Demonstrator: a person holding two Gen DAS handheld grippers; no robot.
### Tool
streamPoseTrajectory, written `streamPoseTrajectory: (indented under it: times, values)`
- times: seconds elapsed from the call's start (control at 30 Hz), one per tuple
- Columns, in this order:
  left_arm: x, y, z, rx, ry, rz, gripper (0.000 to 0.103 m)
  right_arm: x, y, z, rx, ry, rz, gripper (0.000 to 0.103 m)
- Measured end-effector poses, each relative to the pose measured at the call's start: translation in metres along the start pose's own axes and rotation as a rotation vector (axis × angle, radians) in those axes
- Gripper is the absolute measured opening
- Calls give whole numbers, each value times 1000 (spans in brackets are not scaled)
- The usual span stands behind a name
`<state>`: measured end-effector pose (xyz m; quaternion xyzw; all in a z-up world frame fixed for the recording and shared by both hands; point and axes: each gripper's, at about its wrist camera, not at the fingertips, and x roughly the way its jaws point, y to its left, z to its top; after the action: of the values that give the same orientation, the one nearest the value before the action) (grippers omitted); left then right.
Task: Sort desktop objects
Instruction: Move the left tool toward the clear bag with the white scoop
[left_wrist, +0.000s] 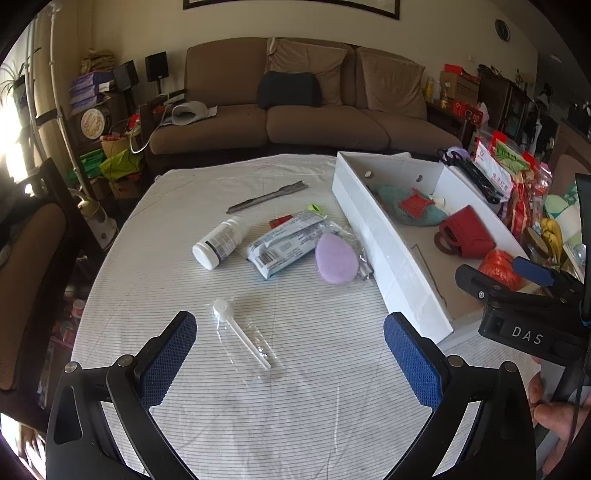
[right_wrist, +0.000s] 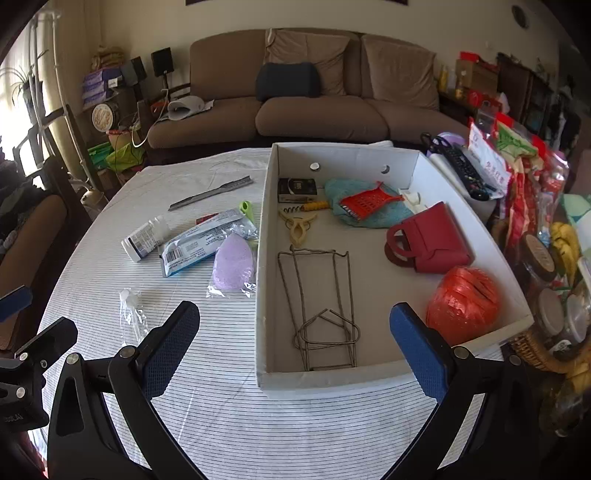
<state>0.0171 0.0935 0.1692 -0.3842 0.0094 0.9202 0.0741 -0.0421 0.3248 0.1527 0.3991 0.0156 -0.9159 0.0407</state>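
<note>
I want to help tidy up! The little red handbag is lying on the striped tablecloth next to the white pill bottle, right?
Not quite. The little red handbag is lying inside the big white cardboard box, beside the orange ball of plastic twine. The white pill bottle does lie on the striped tablecloth, outside the box. The right wrist view shows this best.
</note>
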Motion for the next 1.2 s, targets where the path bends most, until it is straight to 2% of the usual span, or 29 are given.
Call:
streamPoseTrajectory:
  times: [0.3, 0.6, 0.83, 1.07, 1.2]
  values:
    - [2, -47, 7, 33, -2, -49, 103, -5, -52, -2, 38, -1, -43, 103]
    - [7, -74, 7, 51, 1, -79, 103, -4, -77, -3, 57, 5, -61, 103]
    - [13, -37, 2, 2, 7, -29, 103, 2, -60, 0, 33, 6, -34, 103]
    - [34, 21, -13, -55, 41, 47, 103, 13, -10, 4, -26, 11, 25, 103]
    - [48, 51, -24, -90, 62, 51, 103, 20, 20, 5, -56, 19, 66, 103]
